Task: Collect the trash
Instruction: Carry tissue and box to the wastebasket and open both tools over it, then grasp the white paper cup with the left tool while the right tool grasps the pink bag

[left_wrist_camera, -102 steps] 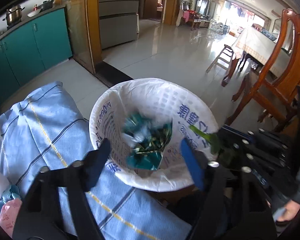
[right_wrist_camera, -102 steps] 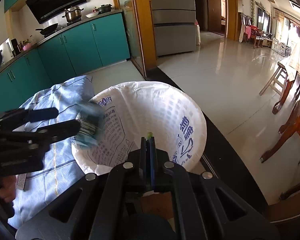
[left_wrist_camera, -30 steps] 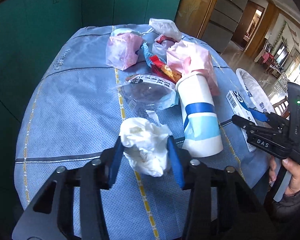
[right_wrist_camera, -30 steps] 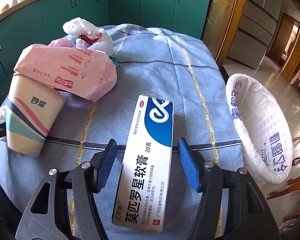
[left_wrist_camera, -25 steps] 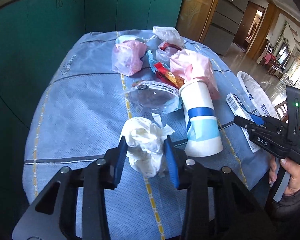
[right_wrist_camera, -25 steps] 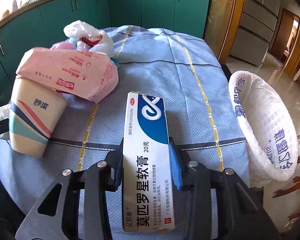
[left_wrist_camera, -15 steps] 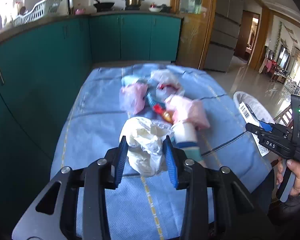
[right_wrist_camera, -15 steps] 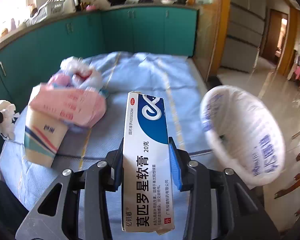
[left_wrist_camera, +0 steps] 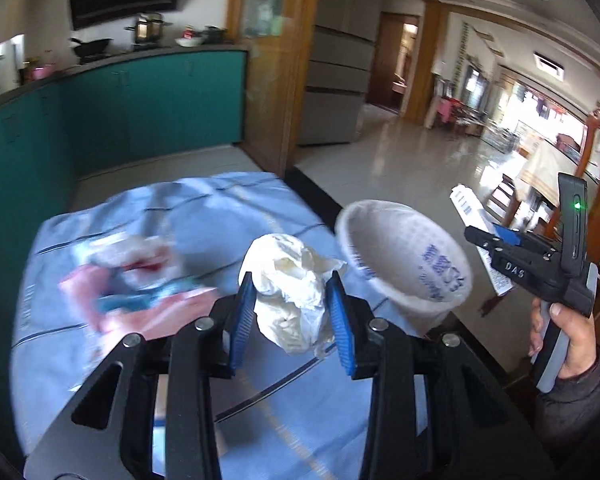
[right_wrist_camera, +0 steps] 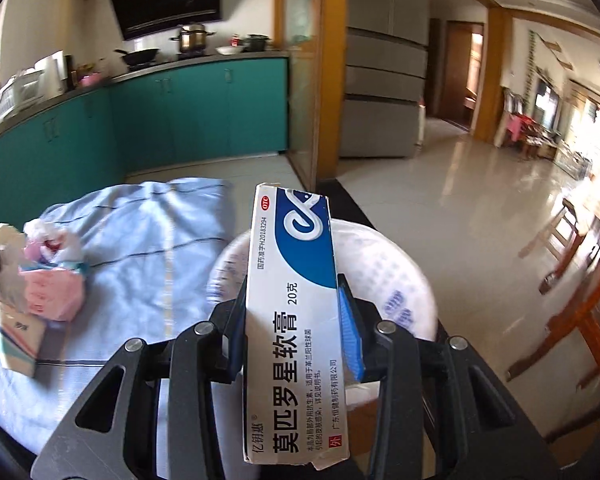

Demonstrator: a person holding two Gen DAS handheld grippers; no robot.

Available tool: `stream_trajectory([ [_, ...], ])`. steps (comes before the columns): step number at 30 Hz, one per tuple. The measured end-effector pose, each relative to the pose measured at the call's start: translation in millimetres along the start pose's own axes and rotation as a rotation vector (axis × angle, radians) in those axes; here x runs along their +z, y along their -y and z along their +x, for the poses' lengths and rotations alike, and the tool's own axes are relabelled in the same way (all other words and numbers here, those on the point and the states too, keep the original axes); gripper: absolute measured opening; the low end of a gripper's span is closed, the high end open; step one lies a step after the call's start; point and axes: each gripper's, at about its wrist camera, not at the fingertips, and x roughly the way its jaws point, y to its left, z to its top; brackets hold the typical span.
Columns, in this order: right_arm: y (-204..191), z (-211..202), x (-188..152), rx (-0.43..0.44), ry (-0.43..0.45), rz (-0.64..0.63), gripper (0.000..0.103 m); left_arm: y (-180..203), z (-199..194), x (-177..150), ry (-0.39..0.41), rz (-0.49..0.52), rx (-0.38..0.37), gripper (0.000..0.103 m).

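Both grippers point(left_wrist_camera: 294, 320) point(right_wrist_camera: 296, 322) loaded: tissue point(left_wrist_camera: 290, 292), box point(right_wrist_camera: 294, 320).

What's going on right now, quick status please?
Left hand-held gripper shut on crumpled tissue. Right hand-held gripper shut on ointment box. Both held near lined bin. Nothing blocking.

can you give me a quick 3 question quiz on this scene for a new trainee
1. True or false: both grippers are holding trash.
2. What does the right gripper hold? A) paper cup B) ointment box C) pink packet
3. Fill in: the left gripper is clamped on a crumpled white ____.

Key
1. True. The left grips the tissue wad, the right grips the ointment box.
2. B. The paper cup and the pink packet lie on the blue tablecloth.
3. Tissue. The white-lined trash bin stands just to its right.
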Motion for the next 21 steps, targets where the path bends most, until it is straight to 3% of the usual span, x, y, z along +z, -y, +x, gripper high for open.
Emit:
stream_trajectory([
  [6,32,10,-17,-0.036,-0.040,0.053,0.039,79,95,25,-0.089,0.112,-0.122,0.037],
  [10,44,14,-30,-0.042,-0.063,0.075,0.039,123,150,30,-0.089,0.144,-0.208,0.043],
  [13,51,16,-37,-0.044,-0.077,0.085,0.039,149,196,20,-0.148,0.165,-0.184,0.052],
  [15,53,18,-40,-0.042,-0.084,0.092,0.039,154,208,15,-0.159,0.165,-0.148,0.070],
  [19,56,26,-40,-0.034,-0.089,0.096,0.039,139,191,15,-0.125,0.134,-0.107,0.078],
  [21,55,31,-35,-0.025,-0.085,0.097,0.039,121,171,19,-0.096,0.126,-0.038,0.078],
])
